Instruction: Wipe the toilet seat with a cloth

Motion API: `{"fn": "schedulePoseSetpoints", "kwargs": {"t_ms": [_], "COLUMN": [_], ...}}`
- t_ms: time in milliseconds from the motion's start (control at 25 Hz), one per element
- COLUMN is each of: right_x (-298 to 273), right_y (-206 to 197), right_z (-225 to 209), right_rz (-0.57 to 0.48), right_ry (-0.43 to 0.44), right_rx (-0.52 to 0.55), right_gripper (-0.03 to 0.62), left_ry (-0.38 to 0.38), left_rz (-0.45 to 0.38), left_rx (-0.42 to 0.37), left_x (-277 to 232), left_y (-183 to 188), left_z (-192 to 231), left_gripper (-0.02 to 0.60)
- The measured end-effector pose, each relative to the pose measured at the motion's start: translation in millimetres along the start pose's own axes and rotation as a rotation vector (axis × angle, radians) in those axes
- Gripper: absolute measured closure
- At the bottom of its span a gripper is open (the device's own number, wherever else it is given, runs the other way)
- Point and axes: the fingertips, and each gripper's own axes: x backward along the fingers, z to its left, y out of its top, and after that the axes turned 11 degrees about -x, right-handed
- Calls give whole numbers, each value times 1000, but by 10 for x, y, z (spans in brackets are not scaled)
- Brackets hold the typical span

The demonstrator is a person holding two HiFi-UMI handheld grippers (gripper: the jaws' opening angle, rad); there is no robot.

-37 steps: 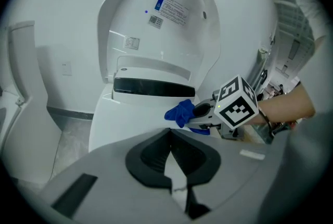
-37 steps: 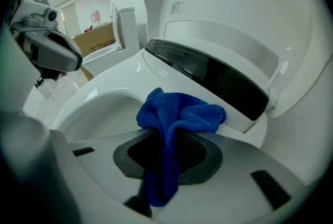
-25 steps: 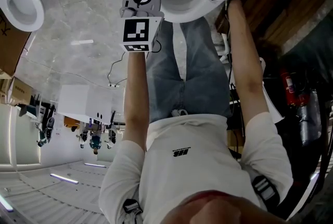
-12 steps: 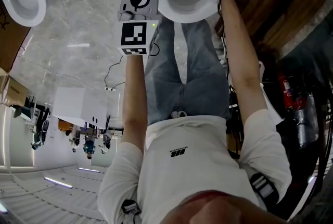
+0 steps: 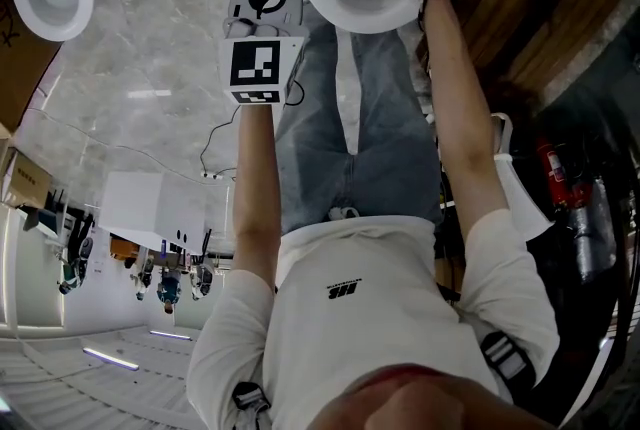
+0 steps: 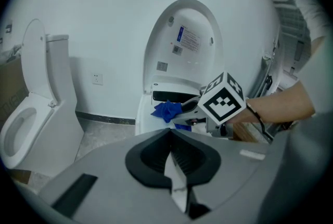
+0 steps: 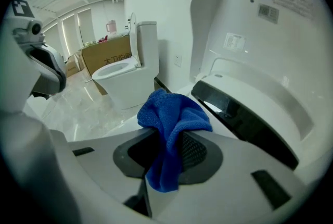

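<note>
Pale marbled floor [image 5: 150,68] and a plain white wall back a showroom with 2 toilets: a second toilet [image 6: 31,113] stands off to the left near a cardboard box [image 7: 104,59], and the one being worked on sits straight ahead with its lid [image 6: 182,35] raised upright. The right tongs [image 7: 169,134] are clamped on a blue cloth [image 7: 174,113], which bunches up above the jaws and also hangs down between them. They are held low over the back of the bowl, just beside the dark slot under the lid hinge. The left tongs [image 6: 170,137] have their jaws together with nothing between them, and hover apart on the near side, pointed at the toilet. The toilet seat [image 5: 345,3] shows as a white ring under both tools in the head view. I cannot tell whether the cloth is touching it yet. The step in hand looks like bringing the cloth to the rear of the seat to begin a wiping pass. The next move probably calls for lowering the right tongs until the loose bunch of cloth presses flat on the ring, then sweeping it round the curve with the hard jaws kept off the plastic and the left tongs kept clear.
</note>
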Motion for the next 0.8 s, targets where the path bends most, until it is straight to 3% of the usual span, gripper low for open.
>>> {"fn": "schedulePoseSetpoints", "kwargs": {"t_ms": [280,520,800], "right_x": [1168,2491,3959], "right_y": [183,372,849], "right_z": [68,16,276], "right_rz": [-130,-201,-353], "right_ry": [-87,-214,-298], "right_rx": [-117,-205,-251], "right_gripper": [502,502,502], "left_ry": [-36,-89,-163], "left_rz": [-47,-113,-224], "left_rx": [-59,-134,-261], "left_x": [402,914,1594], "left_y": [368,1068,2080], "left_z": [-115,-344,-813], "left_gripper": [574,574,574]}}
